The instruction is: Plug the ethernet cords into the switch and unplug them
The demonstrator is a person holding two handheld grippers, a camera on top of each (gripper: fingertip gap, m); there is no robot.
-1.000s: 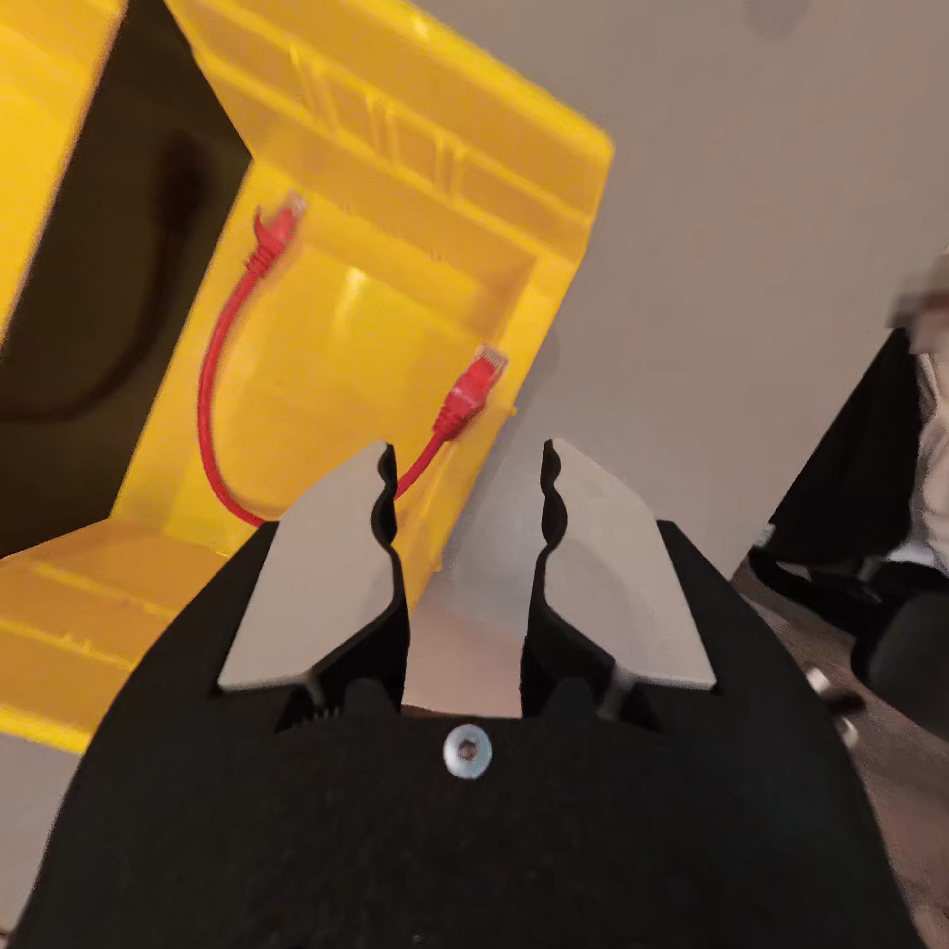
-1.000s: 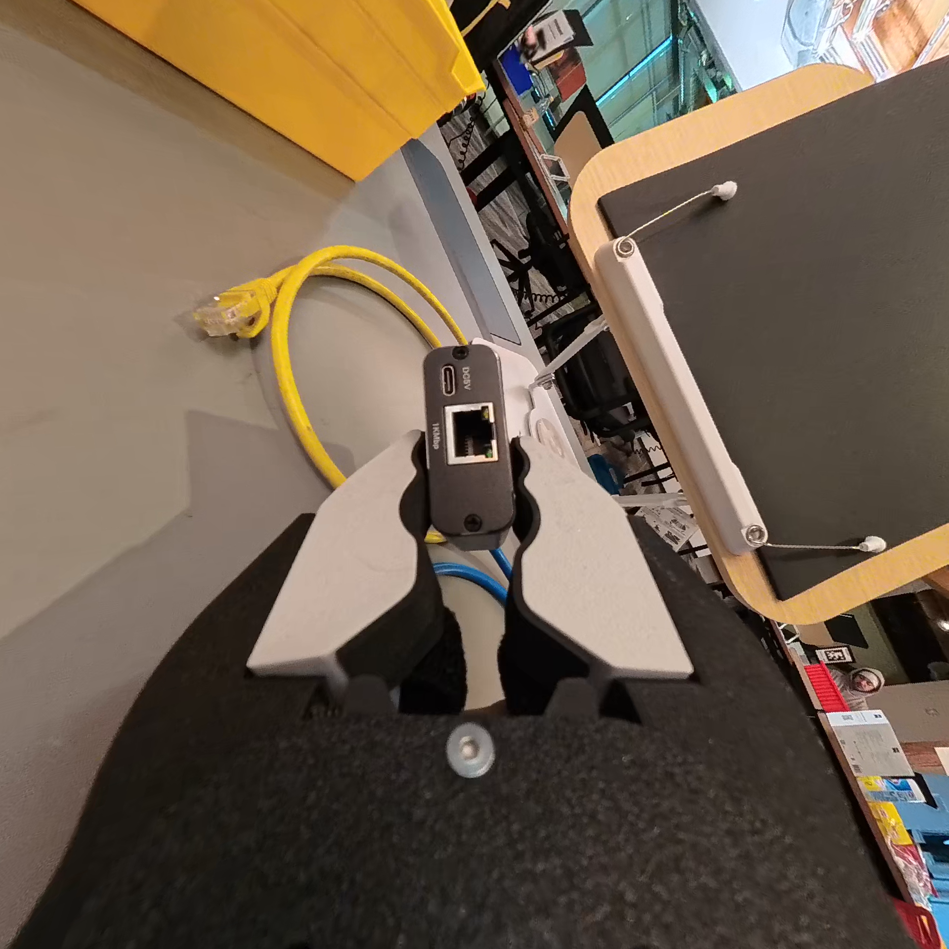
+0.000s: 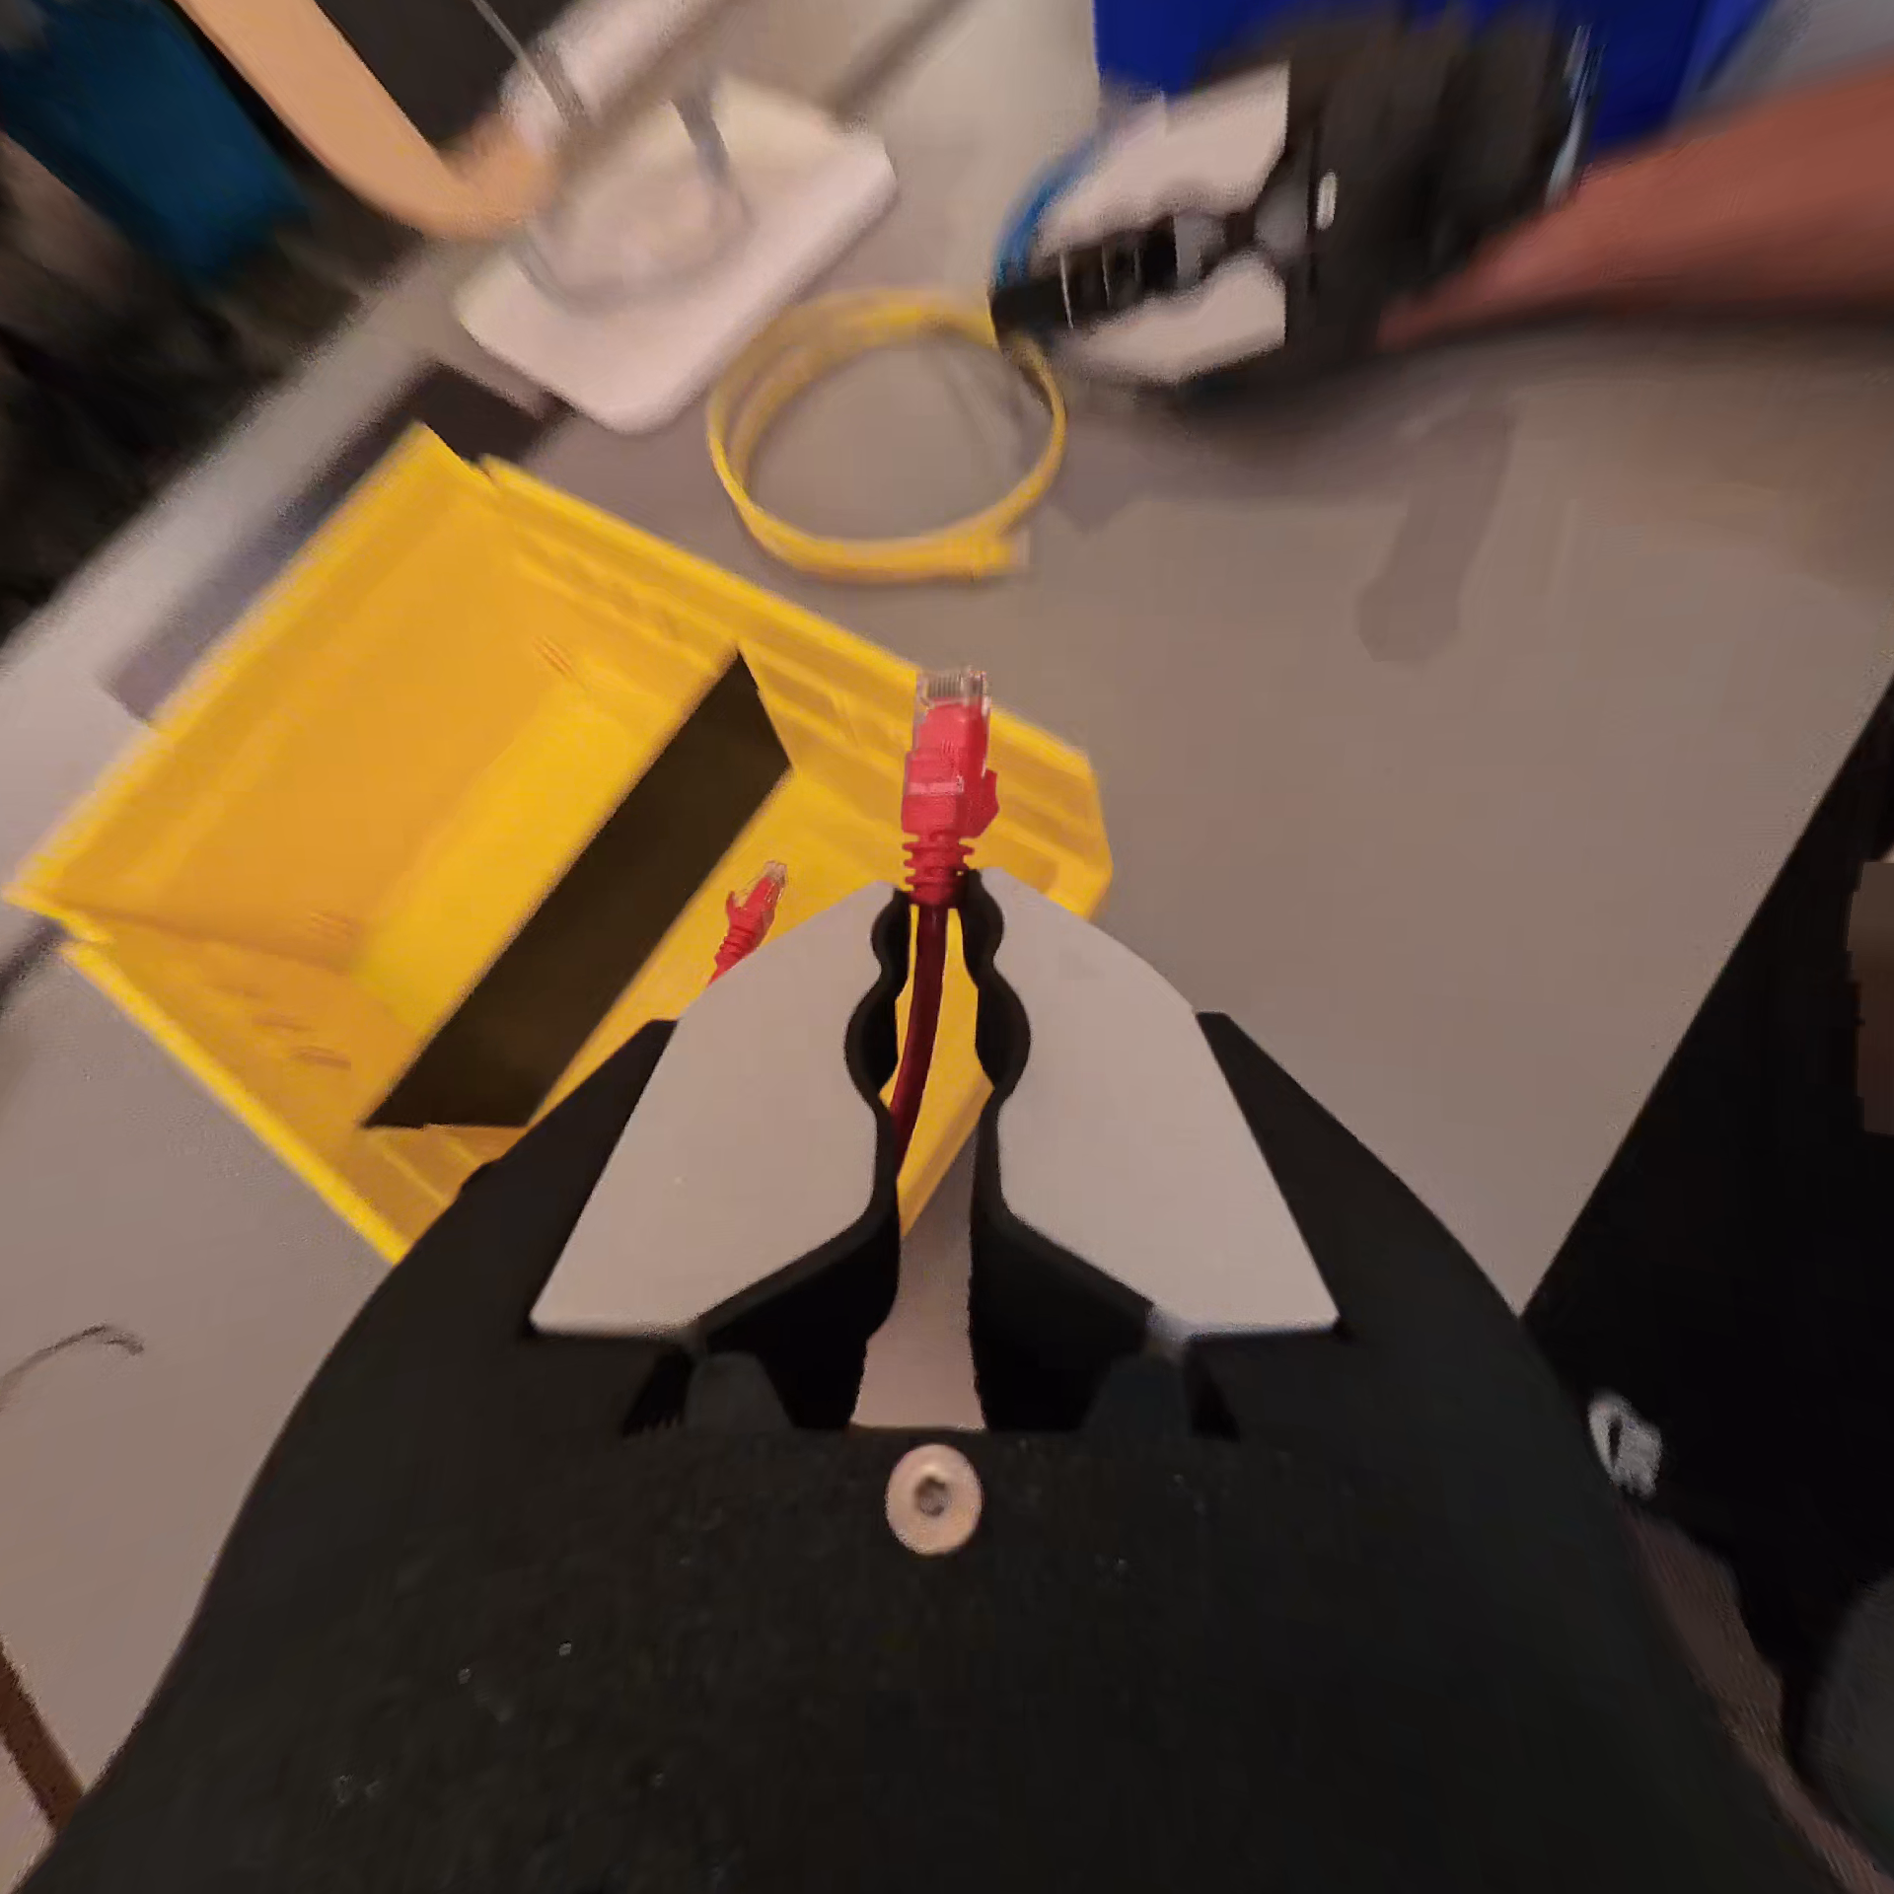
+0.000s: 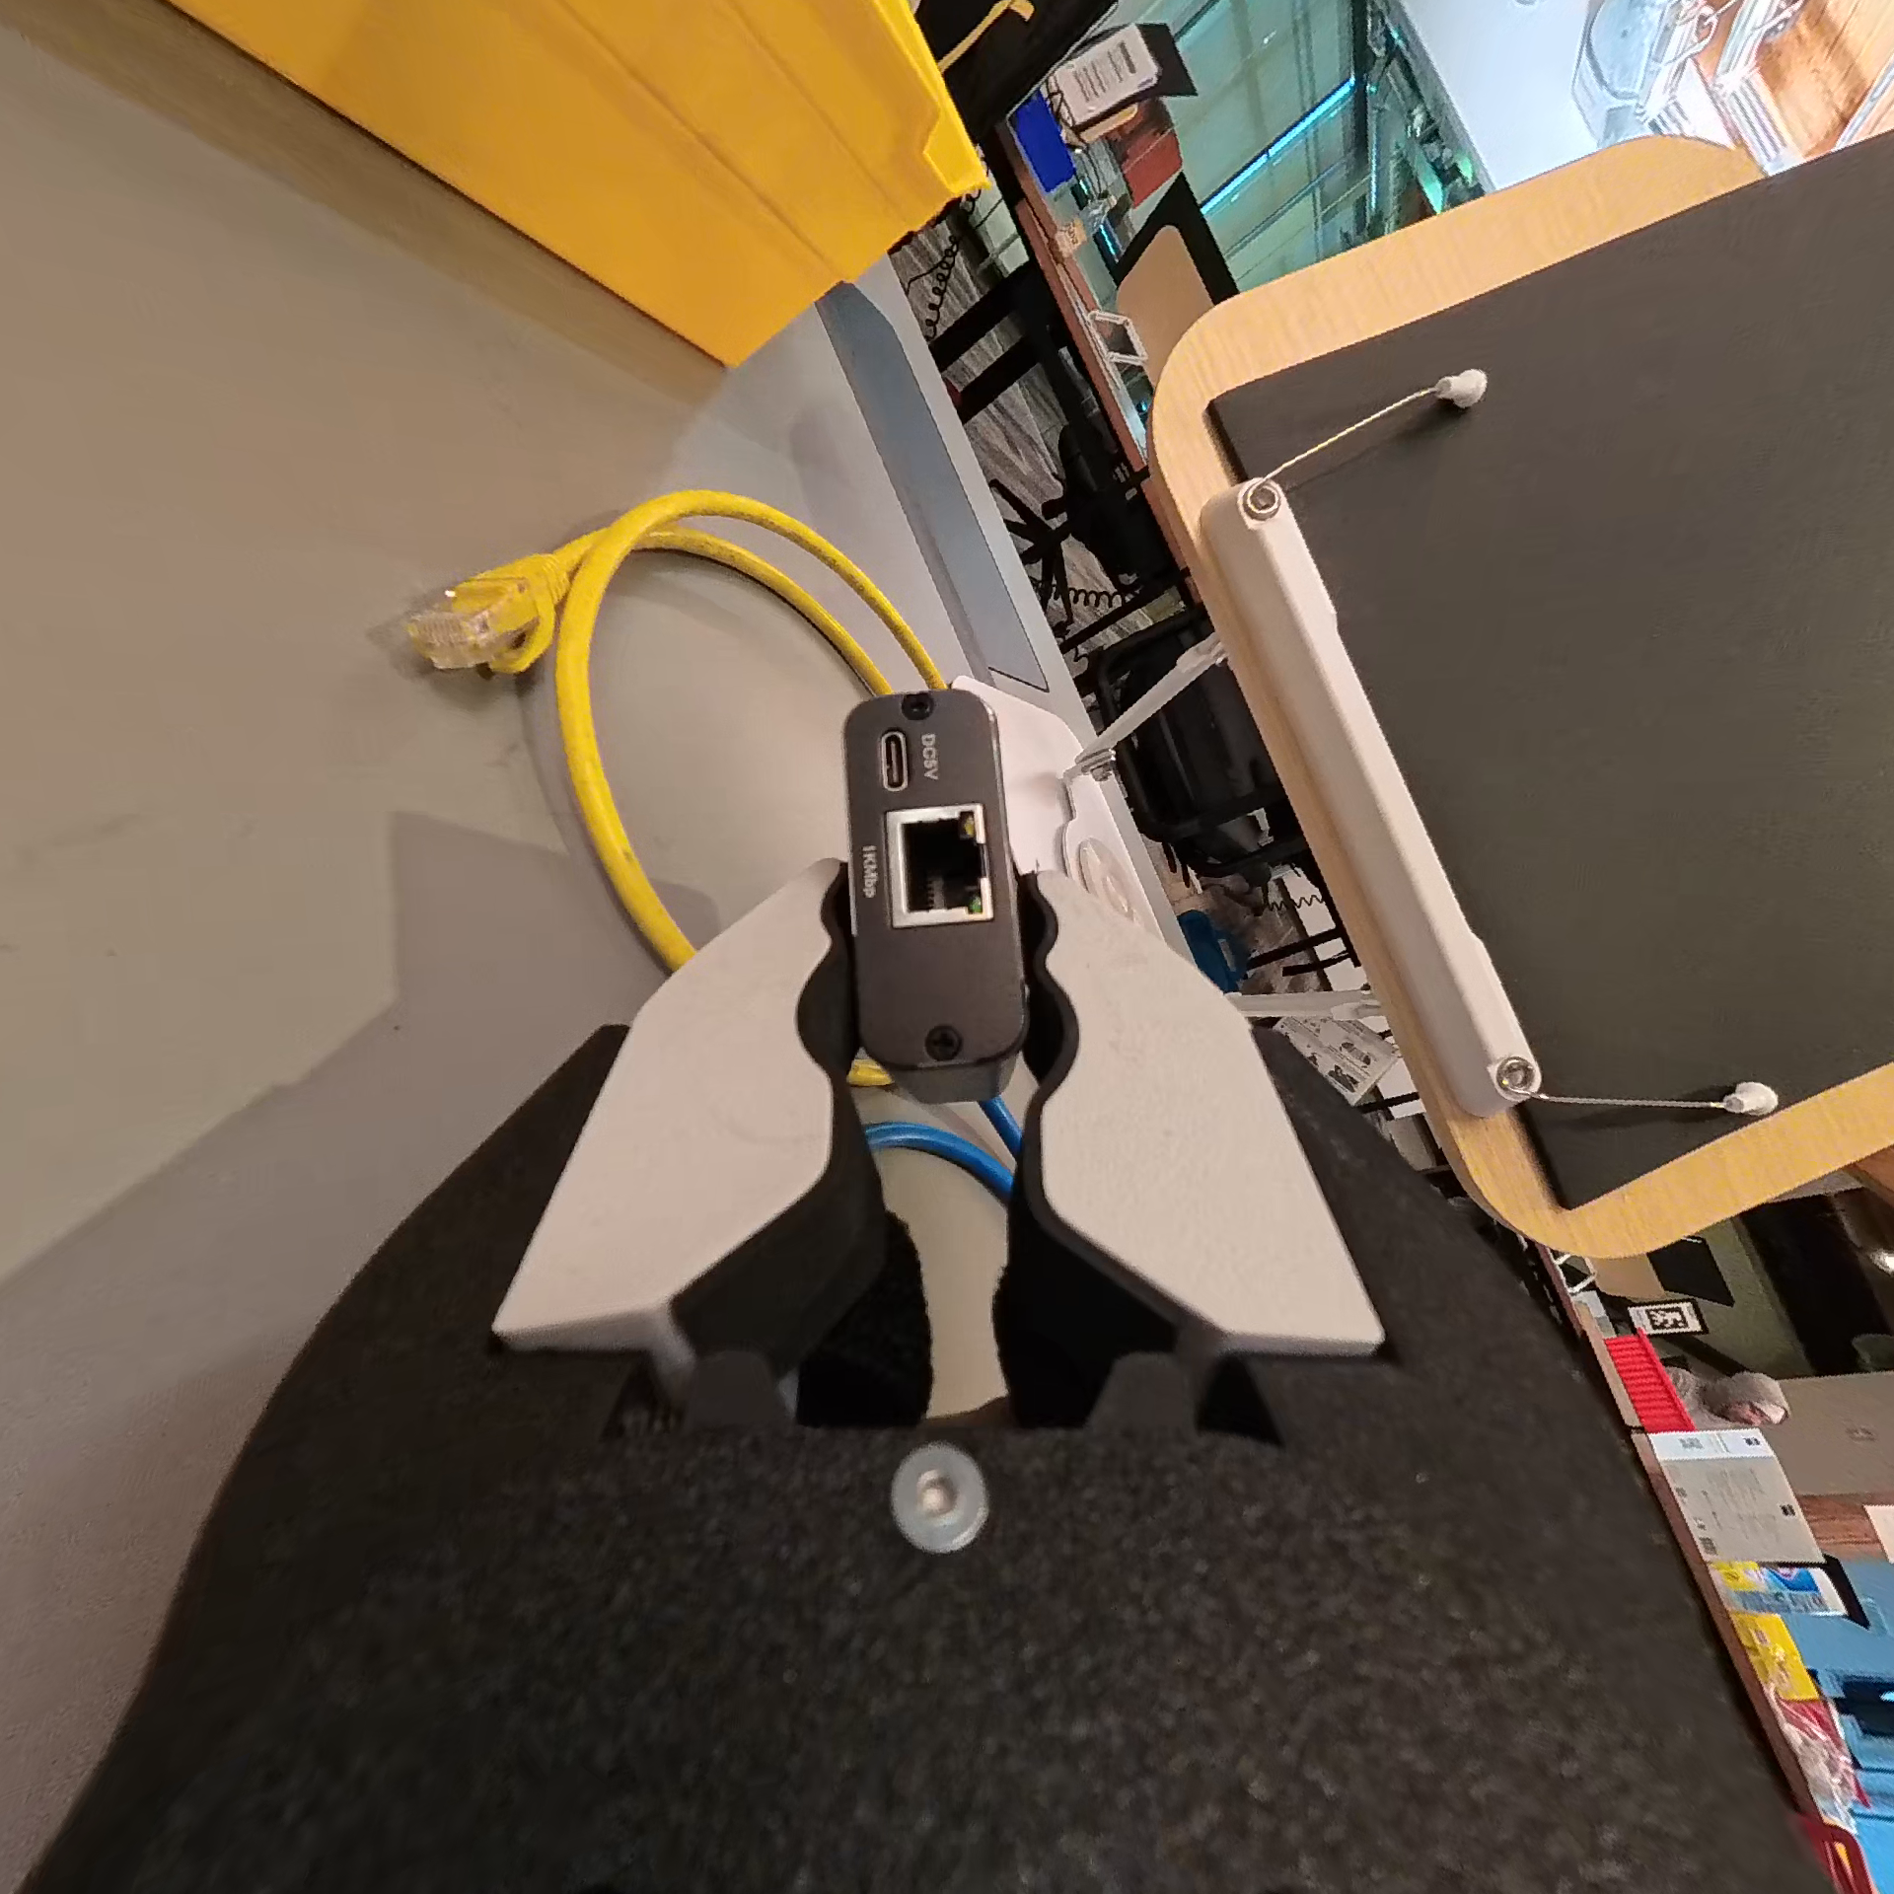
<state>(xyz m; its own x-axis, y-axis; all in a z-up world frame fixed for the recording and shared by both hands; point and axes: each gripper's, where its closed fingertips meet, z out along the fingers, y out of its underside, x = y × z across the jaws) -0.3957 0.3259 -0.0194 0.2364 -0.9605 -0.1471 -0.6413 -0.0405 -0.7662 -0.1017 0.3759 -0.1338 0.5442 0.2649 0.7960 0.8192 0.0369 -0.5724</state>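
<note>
Left gripper (image 3: 938,902) pinches red cord (image 3: 919,1010), plug (image 3: 948,758) pointing upframe; right gripper (image 4: 935,902) clamps switch (image 4: 935,892), upper right in the left wrist view, port facing its own camera.

Your right gripper (image 4: 938,902) clamps a small black switch (image 4: 935,892) at frame centre, its empty ethernet port facing you. A blue cord (image 4: 928,1140) shows below it between the fingers. A coiled yellow cord (image 4: 615,656) lies on the grey table (image 4: 205,615) at centre left; a yellow bin (image 4: 635,133) sits upper left.
</note>
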